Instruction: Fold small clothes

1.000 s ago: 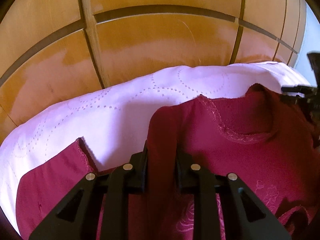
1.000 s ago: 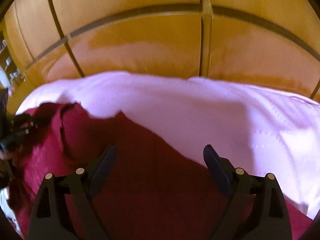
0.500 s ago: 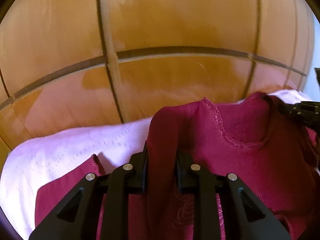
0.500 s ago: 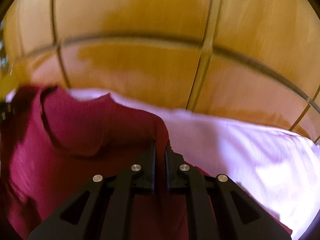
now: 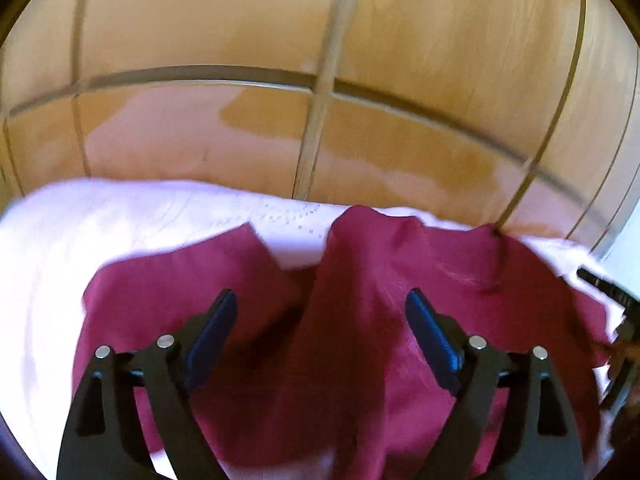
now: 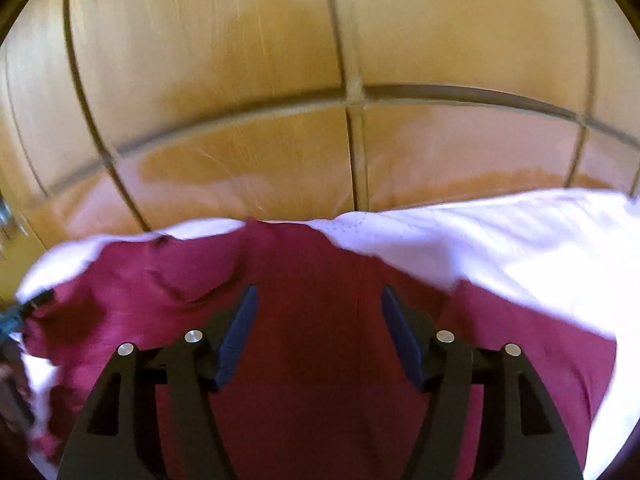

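A dark red small garment (image 5: 360,320) lies spread on a pale pink bed sheet (image 5: 120,220), with a sleeve reaching to the left. My left gripper (image 5: 320,300) is open just above the cloth and holds nothing. In the right wrist view the same red garment (image 6: 320,380) fills the lower frame. My right gripper (image 6: 316,300) is open above it and empty. The right gripper's tip (image 5: 608,288) shows at the right edge of the left wrist view. The left gripper's tip (image 6: 36,300) shows at the left edge of the right wrist view.
A wooden panelled wardrobe (image 5: 320,80) stands right behind the far edge of the bed. It also fills the top of the right wrist view (image 6: 320,80). Bare pink sheet (image 6: 520,240) lies to the right of the garment.
Both grippers were shut on the garment's shoulders and held it up. Now both have opened and let it go, and the garment lies down on the sheet.
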A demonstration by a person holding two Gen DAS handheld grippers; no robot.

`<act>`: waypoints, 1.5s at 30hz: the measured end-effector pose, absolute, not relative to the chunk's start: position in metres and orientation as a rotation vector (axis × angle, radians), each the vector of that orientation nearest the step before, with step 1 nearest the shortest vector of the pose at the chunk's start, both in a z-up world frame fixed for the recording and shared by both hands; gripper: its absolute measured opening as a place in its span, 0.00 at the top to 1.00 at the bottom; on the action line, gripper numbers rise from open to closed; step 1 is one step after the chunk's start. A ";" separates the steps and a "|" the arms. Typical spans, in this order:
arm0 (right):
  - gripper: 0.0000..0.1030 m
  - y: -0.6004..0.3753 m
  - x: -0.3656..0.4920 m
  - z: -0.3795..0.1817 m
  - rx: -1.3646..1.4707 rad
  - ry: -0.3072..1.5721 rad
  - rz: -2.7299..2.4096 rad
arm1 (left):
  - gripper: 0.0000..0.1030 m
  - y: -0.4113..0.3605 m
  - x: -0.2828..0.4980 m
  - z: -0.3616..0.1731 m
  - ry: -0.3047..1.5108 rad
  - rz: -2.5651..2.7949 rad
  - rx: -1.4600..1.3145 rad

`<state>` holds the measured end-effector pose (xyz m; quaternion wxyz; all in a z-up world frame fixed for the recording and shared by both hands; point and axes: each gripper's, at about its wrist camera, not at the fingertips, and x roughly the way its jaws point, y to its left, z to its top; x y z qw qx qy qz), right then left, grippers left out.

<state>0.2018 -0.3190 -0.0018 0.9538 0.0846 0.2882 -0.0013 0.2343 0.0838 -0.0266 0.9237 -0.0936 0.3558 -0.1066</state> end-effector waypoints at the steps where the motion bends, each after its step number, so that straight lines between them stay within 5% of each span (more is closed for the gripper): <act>1: 0.38 -0.318 0.187 0.001 0.202 0.584 0.012 | 0.15 0.092 0.220 -0.025 0.721 -0.225 -0.224; 12: 0.39 -0.252 0.064 -0.053 0.527 0.777 0.291 | 0.08 0.075 0.074 -0.018 0.639 -0.409 -0.222; 23: 0.39 -0.229 0.041 -0.088 0.741 0.931 0.204 | 0.08 0.012 0.084 -0.038 0.701 -0.418 0.004; 26: 0.39 -0.231 0.045 -0.101 0.851 0.952 0.213 | 0.38 0.014 0.094 -0.049 0.747 -0.418 -0.040; 27: 0.41 -0.229 0.048 -0.105 0.859 0.958 0.206 | 0.56 0.013 0.099 -0.054 0.772 -0.420 -0.056; 28: 0.51 -0.227 0.053 -0.110 0.874 0.959 0.198 | 0.72 0.014 0.103 -0.057 0.788 -0.424 -0.069; 31: 0.88 -0.227 0.062 -0.117 0.925 0.938 0.246 | 0.92 0.017 0.105 -0.063 0.818 -0.435 -0.115; 45: 0.92 -0.281 -0.002 -0.044 0.795 0.783 0.357 | 0.93 0.098 0.021 0.001 0.627 -0.571 -0.271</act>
